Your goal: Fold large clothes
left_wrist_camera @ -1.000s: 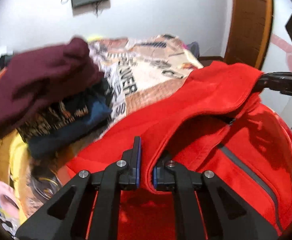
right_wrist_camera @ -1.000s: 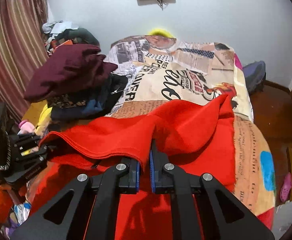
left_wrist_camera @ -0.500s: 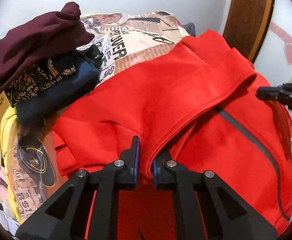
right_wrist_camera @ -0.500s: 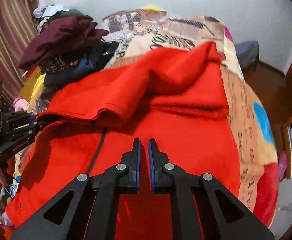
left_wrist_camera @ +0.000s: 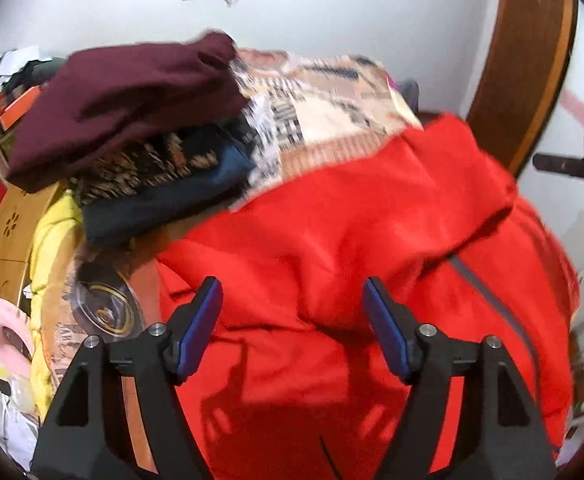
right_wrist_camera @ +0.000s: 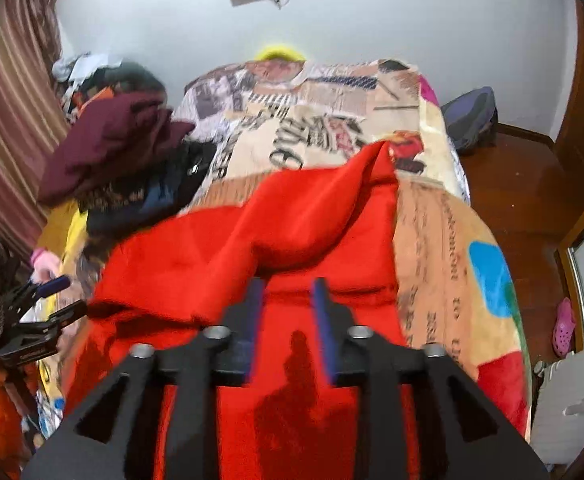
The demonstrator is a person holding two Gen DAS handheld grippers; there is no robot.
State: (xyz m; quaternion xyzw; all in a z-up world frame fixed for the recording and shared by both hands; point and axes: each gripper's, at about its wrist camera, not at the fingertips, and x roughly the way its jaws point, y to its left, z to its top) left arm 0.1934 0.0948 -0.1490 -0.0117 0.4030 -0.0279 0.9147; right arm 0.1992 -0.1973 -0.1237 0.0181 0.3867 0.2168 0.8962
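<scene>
Letting go now: left gripper (left_wrist_camera: 292, 324) and right gripper (right_wrist_camera: 288, 316) fingers opening, nothing pinched. Red jacket (left_wrist_camera: 352, 248) fold lumpy on bed (right_wrist_camera: 444, 232), flap could slump open, imo.

Left gripper (left_wrist_camera: 292, 320): two black, angular finger arms with triangular cut-outs, each fixed by round silver screw heads and tipped with a flat blue pad (left_wrist_camera: 200, 326). Right gripper (right_wrist_camera: 288, 312): the same black skeletal frame, silver screws and blue pads (right_wrist_camera: 319, 304). Seen from the side, the left unit carries small white lettering on its black body and a beaded cord at its rear.
</scene>
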